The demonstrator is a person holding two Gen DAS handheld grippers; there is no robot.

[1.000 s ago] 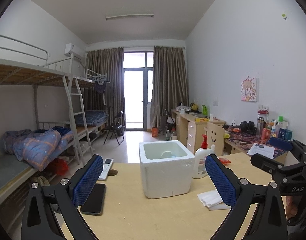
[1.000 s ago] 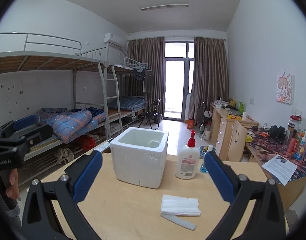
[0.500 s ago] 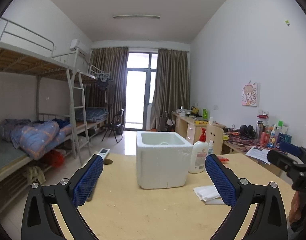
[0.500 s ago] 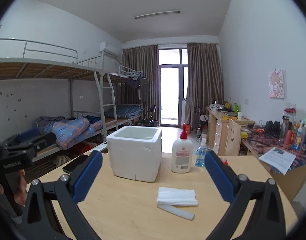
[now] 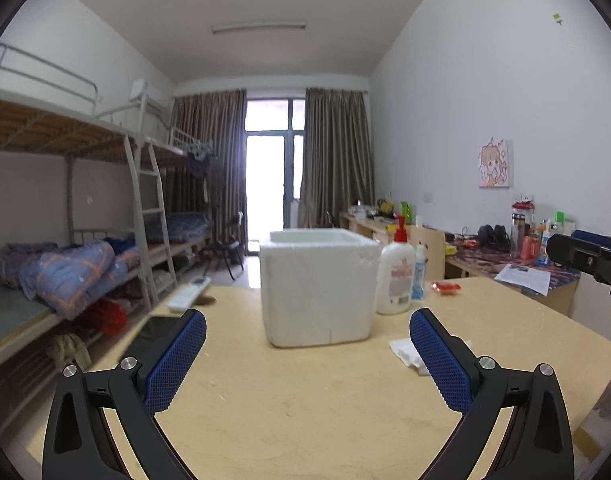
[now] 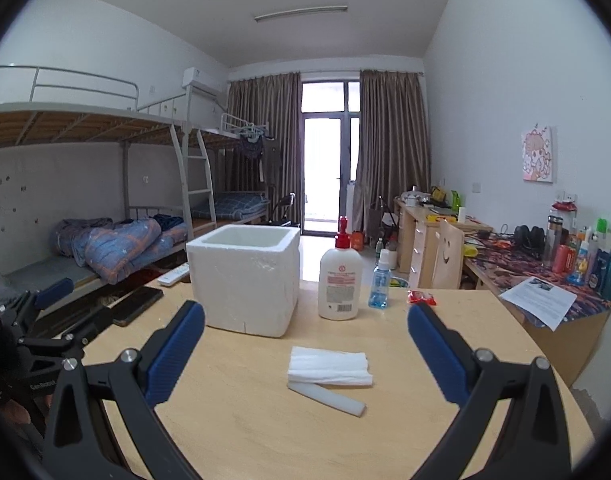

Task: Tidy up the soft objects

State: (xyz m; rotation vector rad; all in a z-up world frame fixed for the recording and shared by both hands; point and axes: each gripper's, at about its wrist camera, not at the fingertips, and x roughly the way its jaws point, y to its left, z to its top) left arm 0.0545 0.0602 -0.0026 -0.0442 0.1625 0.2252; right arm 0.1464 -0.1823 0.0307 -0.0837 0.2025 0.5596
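A white foam box (image 6: 245,280) stands open-topped on the wooden table (image 6: 265,420); it also shows in the left wrist view (image 5: 319,288). A folded white cloth (image 6: 329,366) lies in front of it, with a white strip (image 6: 325,398) just below. In the left wrist view the cloth (image 5: 403,350) is partly hidden behind my right finger. My right gripper (image 6: 305,344) is open and empty, above the table just short of the cloth. My left gripper (image 5: 307,352) is open and empty, facing the box.
A white lotion pump bottle (image 6: 339,280), a small blue bottle (image 6: 380,284) and a red packet (image 6: 422,298) stand right of the box. A black phone (image 6: 139,304) and a remote (image 6: 173,274) lie at the table's left edge. Bunk beds left, cluttered desks right.
Both grippers have dropped lower and tilted more level, so the box top is now seen nearly edge-on. Both stay open. Nothing on the table has moved.
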